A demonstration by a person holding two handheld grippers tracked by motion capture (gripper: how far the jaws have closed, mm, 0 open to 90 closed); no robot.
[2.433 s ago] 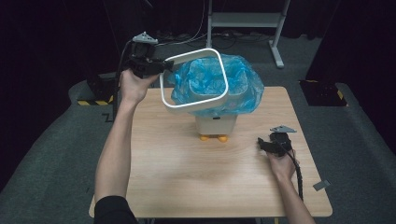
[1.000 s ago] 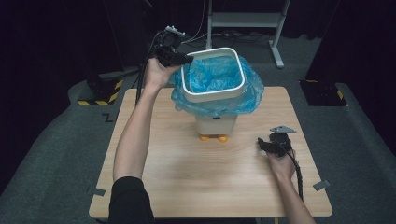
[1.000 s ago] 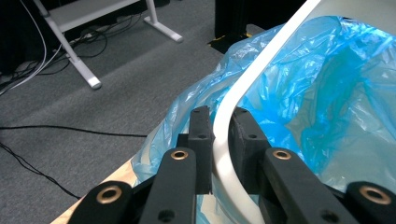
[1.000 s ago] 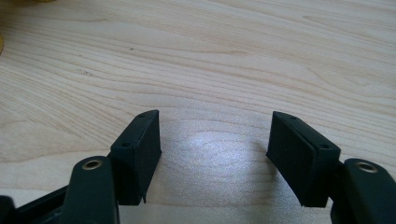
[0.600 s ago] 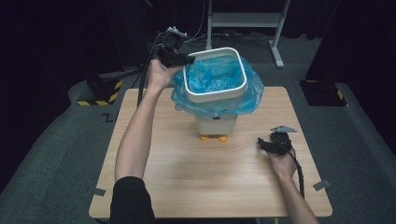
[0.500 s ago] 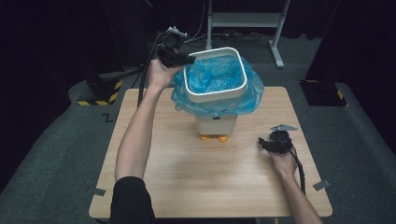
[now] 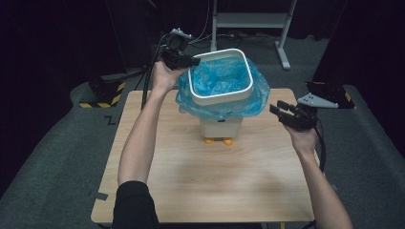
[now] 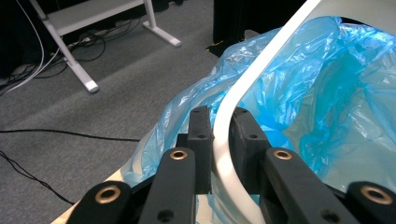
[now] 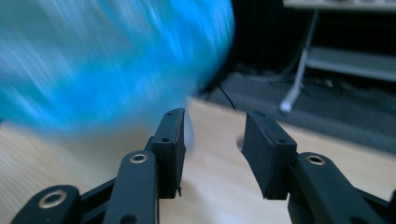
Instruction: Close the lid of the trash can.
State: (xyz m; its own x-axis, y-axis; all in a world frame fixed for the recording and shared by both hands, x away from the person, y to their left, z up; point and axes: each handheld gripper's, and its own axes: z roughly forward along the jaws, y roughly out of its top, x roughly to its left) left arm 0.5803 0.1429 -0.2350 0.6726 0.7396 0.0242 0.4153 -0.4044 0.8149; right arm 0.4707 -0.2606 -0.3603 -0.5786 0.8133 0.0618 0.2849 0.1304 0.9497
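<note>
Left gripper point(image 7: 191, 61) clamps white ring point(image 7: 220, 76) over blue bag point(image 7: 258, 98) on bin point(image 7: 219, 128), tabletop's point(image 7: 215, 181) far edge. Right gripper point(image 7: 282, 110) (empty) jaws part-open, just closing, near right edge.

Right gripper view: blue bag point(image 9: 112, 60) is motion-blurred from 9 to 12 o'clock, folds unreadable; a pale shape behind the jaws too smeared to ID.

Left gripper view: white ring point(image 8: 261, 74) cut off by top edge at 1 o'clock, its lower end hidden behind the jaws at 6.

High view: bin point(image 7: 219, 128) upper body hidden under bag overhang; inside bottom not visible. Person's arms cut off at 6 o'clock edge.
</note>
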